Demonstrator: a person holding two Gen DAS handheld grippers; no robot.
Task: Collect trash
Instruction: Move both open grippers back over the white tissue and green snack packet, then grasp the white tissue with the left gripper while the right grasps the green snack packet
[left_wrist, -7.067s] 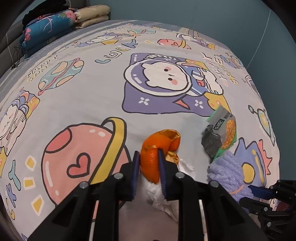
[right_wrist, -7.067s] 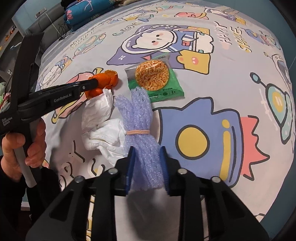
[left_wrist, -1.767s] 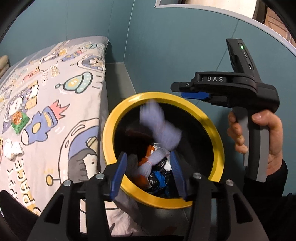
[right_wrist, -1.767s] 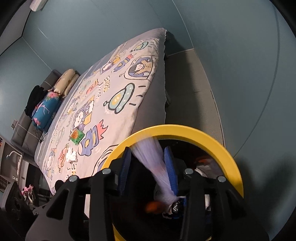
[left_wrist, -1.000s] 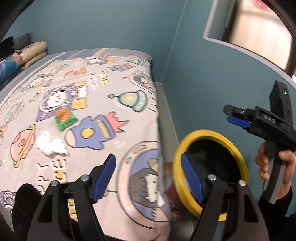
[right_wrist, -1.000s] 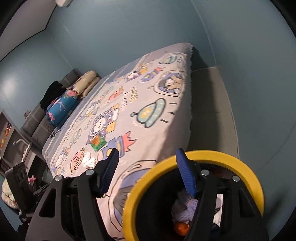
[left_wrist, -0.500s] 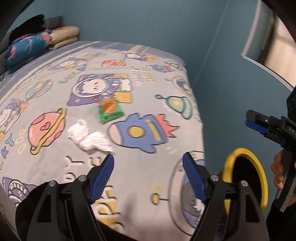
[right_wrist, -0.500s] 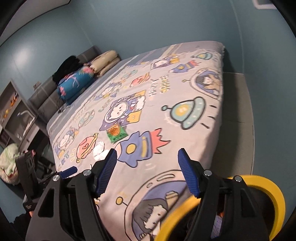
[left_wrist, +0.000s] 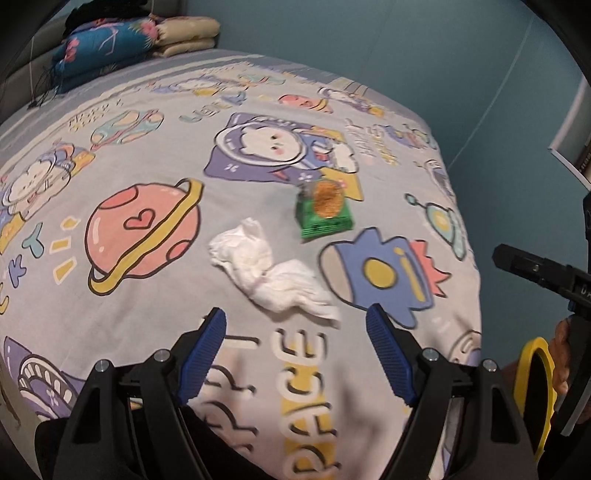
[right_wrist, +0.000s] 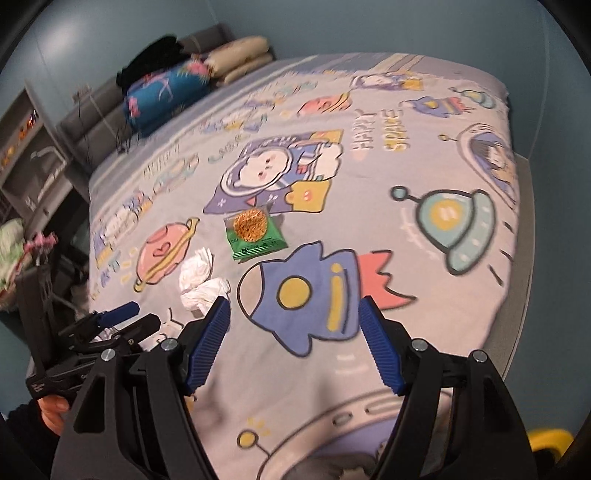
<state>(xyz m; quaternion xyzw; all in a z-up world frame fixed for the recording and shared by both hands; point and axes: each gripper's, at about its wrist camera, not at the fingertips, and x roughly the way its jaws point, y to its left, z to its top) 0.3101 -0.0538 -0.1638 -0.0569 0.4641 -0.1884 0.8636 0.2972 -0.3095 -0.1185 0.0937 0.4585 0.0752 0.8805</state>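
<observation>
Crumpled white tissue (left_wrist: 269, 273) (right_wrist: 201, 280) lies on the cartoon space bedsheet (left_wrist: 147, 295). A green snack packet (left_wrist: 325, 214) (right_wrist: 255, 236) lies just beyond it. My left gripper (left_wrist: 295, 325) hangs open over the sheet, and the tissue's near end sits just ahead of its blue pads, apart from them. My right gripper (right_wrist: 293, 310) is open too, over the blue rocket print, with the tissue beside its left fingertip. Nothing is between either pair of jaws. The yellow-rimmed bin (left_wrist: 535, 391) (right_wrist: 550, 439) shows at the lower right.
Folded bedding and pillows (left_wrist: 110, 44) (right_wrist: 166, 88) are stacked at the bed's far end. Grey shelves (right_wrist: 29, 155) stand at the left. A teal wall runs along the bed's right side. A hand (right_wrist: 51, 410) holds the left tool.
Both grippers have swung away from the bin and out over the bed, sinking a little. The bin has slid to the frame's lower right corner. The tissue and packet now lie straight ahead.
</observation>
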